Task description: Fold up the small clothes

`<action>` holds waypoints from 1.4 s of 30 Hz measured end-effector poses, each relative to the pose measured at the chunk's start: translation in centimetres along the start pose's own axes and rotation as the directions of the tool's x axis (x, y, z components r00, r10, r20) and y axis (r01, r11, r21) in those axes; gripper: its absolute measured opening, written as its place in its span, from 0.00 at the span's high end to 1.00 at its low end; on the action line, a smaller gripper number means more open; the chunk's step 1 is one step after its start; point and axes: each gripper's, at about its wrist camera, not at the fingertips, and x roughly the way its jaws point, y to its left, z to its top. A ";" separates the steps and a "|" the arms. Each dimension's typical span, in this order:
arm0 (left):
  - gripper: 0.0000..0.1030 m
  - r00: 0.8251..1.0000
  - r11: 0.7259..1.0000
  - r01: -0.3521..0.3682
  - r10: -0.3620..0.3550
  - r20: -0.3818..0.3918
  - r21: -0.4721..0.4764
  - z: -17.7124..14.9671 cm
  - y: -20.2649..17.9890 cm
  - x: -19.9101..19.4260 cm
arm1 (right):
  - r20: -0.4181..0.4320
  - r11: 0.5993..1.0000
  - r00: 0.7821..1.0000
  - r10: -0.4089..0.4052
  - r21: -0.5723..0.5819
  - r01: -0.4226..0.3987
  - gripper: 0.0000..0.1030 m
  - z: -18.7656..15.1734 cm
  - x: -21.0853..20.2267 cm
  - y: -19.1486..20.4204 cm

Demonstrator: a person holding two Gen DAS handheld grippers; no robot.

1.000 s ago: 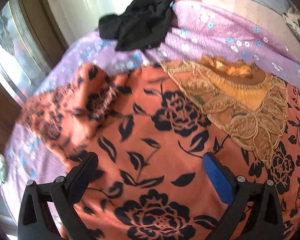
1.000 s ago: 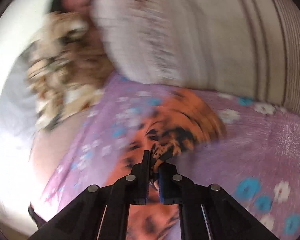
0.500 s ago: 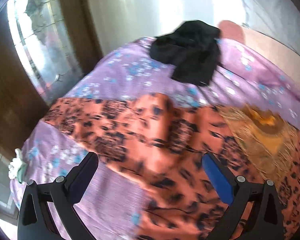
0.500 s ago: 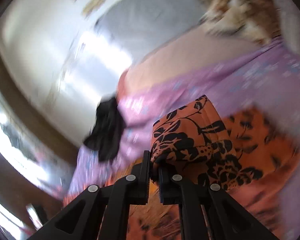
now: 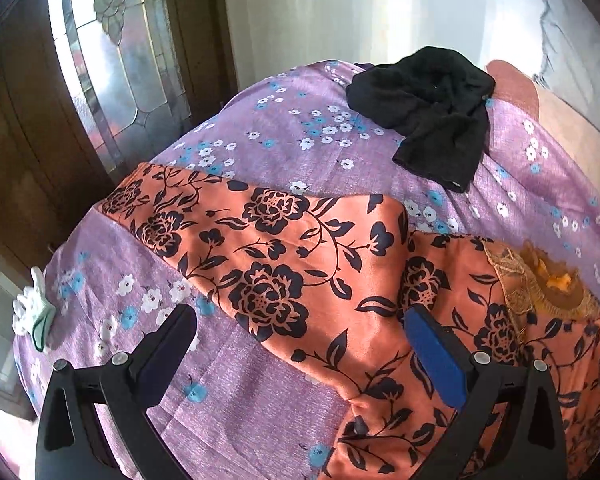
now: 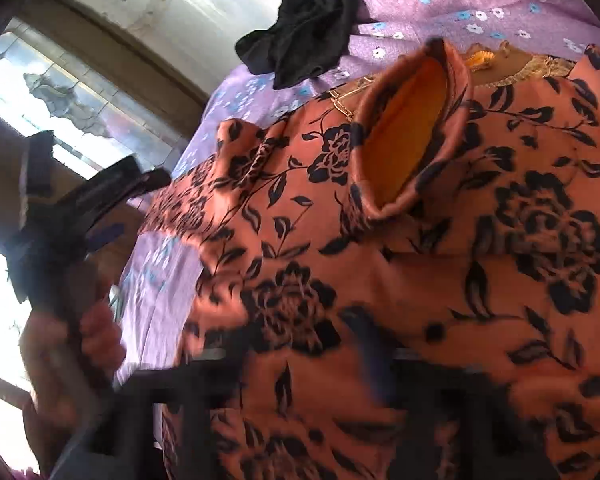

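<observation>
Now, in my left view, my left gripper [image 5: 300, 344] hangs with jaws apart over the orange floral garment [image 5: 284, 264]; its sleeve stretches toward ten o'clock. In my right view, my right gripper [image 6: 300, 364], blurred, is opening and has released the sleeve [image 6: 408, 132] at twelve o'clock, so this fold is laid.

Both wrist views overlook bed [image 5: 260, 400].

A purple bedsheet with white and blue flowers [image 5: 284, 128] covers the bed. Beyond its far edge stand a dark wooden door with leaded patterned glass [image 5: 112, 52] and a sunlit white wall [image 5: 340, 8].
</observation>
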 end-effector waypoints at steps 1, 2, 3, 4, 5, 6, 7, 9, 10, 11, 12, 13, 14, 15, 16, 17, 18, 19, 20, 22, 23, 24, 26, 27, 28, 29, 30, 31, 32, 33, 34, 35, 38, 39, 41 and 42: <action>0.00 1.000 1.000 0.001 -0.001 -0.002 -0.008 0.0 0.1 -0.1 | 0.043 1.000 0.999 0.006 0.014 -0.007 0.24 0.0 -1.5 -0.5; 0.00 1.000 1.000 0.000 -0.001 -0.009 -0.016 0.1 0.1 -0.1 | 0.094 0.999 0.995 0.017 0.036 -0.020 0.24 -0.1 -3.1 -1.1; 0.00 1.000 1.000 0.001 -0.002 -0.013 -0.020 0.1 0.2 -0.1 | 0.145 0.997 0.989 0.030 0.061 -0.040 0.24 0.2 -4.3 -1.7; 0.00 1.000 1.000 0.003 -0.003 -0.017 -0.024 0.1 0.3 -0.1 | 0.212 0.993 0.976 0.040 0.101 -0.063 0.24 0.5 -6.0 -2.9; 0.00 1.000 1.000 0.002 -0.002 -0.020 -0.028 0.1 0.4 -0.1 | 0.270 0.986 0.963 0.021 0.153 -0.064 0.24 0.8 -7.2 -4.2; 0.00 1.000 0.999 -0.001 0.000 -0.022 -0.032 0.1 0.6 -0.1 | 0.304 0.976 0.953 -0.016 0.212 -0.051 0.24 1.1 -8.0 -5.3; 0.00 1.000 0.999 -0.002 0.001 -0.024 -0.035 0.1 0.7 -0.1 | 0.323 0.954 0.945 -0.051 0.296 -0.049 0.24 1.5 -8.4 -7.0; 0.00 1.000 0.999 -0.002 0.001 -0.028 -0.044 0.1 1.2 0.0 | 0.350 0.879 0.936 -0.026 0.454 -0.146 0.24 2.0 -7.7 -10.8; 0.00 1.000 0.999 -0.004 0.002 -0.030 -0.049 0.1 1.4 0.0 | 0.355 0.841 0.935 -0.012 0.509 -0.182 0.24 2.3 -6.9 -11.9; 0.00 0.999 0.998 -0.006 0.004 -0.033 -0.056 0.1 1.6 0.1 | 0.349 0.808 0.937 0.000 0.553 -0.205 0.24 2.7 -6.1 -12.8; 0.00 0.999 0.998 -0.007 0.005 -0.037 -0.061 0.1 1.8 0.2 | 0.313 0.768 0.950 0.007 0.607 -0.205 0.24 3.1 -4.3 -13.6; 0.00 0.999 0.998 -0.006 0.004 -0.039 -0.066 0.2 2.0 0.3 | 0.309 0.751 0.951 -0.001 0.628 -0.203 0.24 3.5 -3.8 -13.6; 0.00 0.999 0.997 -0.008 0.005 -0.041 -0.071 0.2 2.1 0.3 | 0.331 0.748 0.943 -0.027 0.632 -0.200 0.24 4.0 -3.7 -12.9; 0.00 0.999 0.997 -0.013 0.010 -0.039 -0.075 0.3 2.3 0.3 | 0.368 0.757 0.929 0.032 0.598 -0.263 0.24 5.1 -3.4 -11.4; 0.00 0.999 0.997 -0.020 0.018 -0.034 -0.077 0.3 2.4 0.3 | 0.381 0.763 0.917 0.118 0.556 -0.329 0.24 6.3 -2.2 -9.3; 0.00 0.999 0.996 -0.028 0.026 -0.030 -0.081 0.4 2.6 0.2 | 0.378 0.770 0.904 0.200 0.510 -0.384 0.24 7.4 -1.9 -7.5; 0.00 0.999 0.996 -0.032 0.029 -0.029 -0.087 0.5 2.9 0.2 | 0.379 0.757 0.874 0.305 0.461 -0.464 0.24 8.6 -1.8 -5.7; 0.00 0.999 0.995 -0.032 0.030 -0.029 -0.096 0.6 3.1 0.2 | 0.394 0.726 0.837 0.380 0.433 -0.534 0.24 9.1 -1.7 -4.8; 0.00 0.999 0.993 -0.034 0.031 -0.028 -0.109 0.7 3.6 0.2 | 0.424 0.684 0.786 0.450 0.402 -0.608 0.24 9.6 -2.1 -4.0; 0.00 0.999 0.991 -0.044 0.040 -0.029 -0.124 0.8 4.2 0.2 | 0.450 0.710 0.772 0.449 0.344 -0.614 0.24 9.9 -3.6 -3.5; 0.00 0.998 0.990 -0.052 0.047 -0.033 -0.134 0.9 4.6 0.4 | 0.450 0.756 0.795 0.406 0.323 -0.569 0.24 9.9 -4.4 -4.0; 0.00 0.998 0.989 -0.055 0.051 -0.035 -0.140 0.9 4.9 0.4 | 0.447 0.810 0.835 0.322 0.326 -0.487 0.24 9.5 -5.3 -5.1; 0.00 0.997 0.984 -0.065 0.058 -0.044 -0.166 1.1 5.9 0.6 | 0.436 0.879 0.895 0.099 0.384 -0.284 0.24 8.4 -6.6 -8.1; 0.00 0.997 0.982 -0.066 0.058 -0.048 -0.175 1.1 6.2 0.7 | 0.447 0.897 0.894 -0.038 0.410 -0.167 0.26 7.5 -8.0 -9.9; 0.00 0.997 0.980 -0.065 0.056 -0.053 -0.187 1.0 6.5 0.8 | 0.475 0.899 0.872 -0.119 0.424 -0.108 0.27 6.7 -9.6 -11.7; 0.00 0.997 0.978 -0.061 0.050 -0.061 -0.198 1.0 6.9 0.9 | 0.498 0.893 0.846 -0.188 0.445 -0.063 0.30 6.1 -11.2 -13.5; 0.00 0.997 0.978 -0.060 0.048 -0.065 -0.200 0.9 7.1 0.9 | 0.500 0.872 0.816 -0.290 0.489 0.010 0.35 5.6 -13.0 -15.9; 0.00 0.997 0.978 -0.061 0.048 -0.066 -0.199 0.9 7.1 0.9 | 0.484 0.848 0.799 -0.357 0.527 0.060 0.38 5.3 -14.1 -17.8; 0.00 0.996 0.978 -0.067 0.055 -0.066 -0.196 0.9 7.2 1.0 | 0.474 0.824 0.785 -0.400 0.560 0.082 0.38 5.1 -15.1 -19.6; 0.00 0.996 0.978 -0.074 0.063 -0.066 -0.194 1.0 7.3 1.0 | 0.463 0.799 0.775 -0.430 0.595 0.088 0.38 4.9 -16.0 -22.0; 0.00 0.996 0.978 -0.079 0.067 -0.067 -0.195 1.0 7.4 1.1 | 0.443 0.783 0.780 -0.441 0.615 0.093 0.39 4.9 -16.4 -23.5; 0.00 0.995 0.977 -0.080 0.067 -0.069 -0.200 1.1 7.6 1.2 | 0.402 0.762 0.802 -0.443 0.639 0.101 0.39 5.2 -15.9 -25.2; 0.00 0.993 0.967 -0.098 0.081 -0.083 -0.234 1.5 9.0 1.7 | 0.250 0.701 0.869 -0.427 0.698 0.144 0.51 4.9 -14.0 -28.4; 0.00 0.992 0.962 -0.111 0.090 -0.092 -0.250 1.7 9.8 1.9 | 0.255 0.713 0.852 -0.457 0.677 0.180 0.51 5.2 -14.0 -27.7; 0.00 0.986 0.944 -0.151 0.124 -0.110 -0.293 1.8 11.9 2.1 | 0.253 0.735 0.825 -0.505 0.628 0.257 0.50 5.7 -14.4 -25.6; 0.00 0.982 0.931 -0.178 0.147 -0.119 -0.318 1.8 13.0 2.2 | 0.272 0.746 0.812 -0.517 0.608 0.272 0.50 5.7 -14.1 -24.1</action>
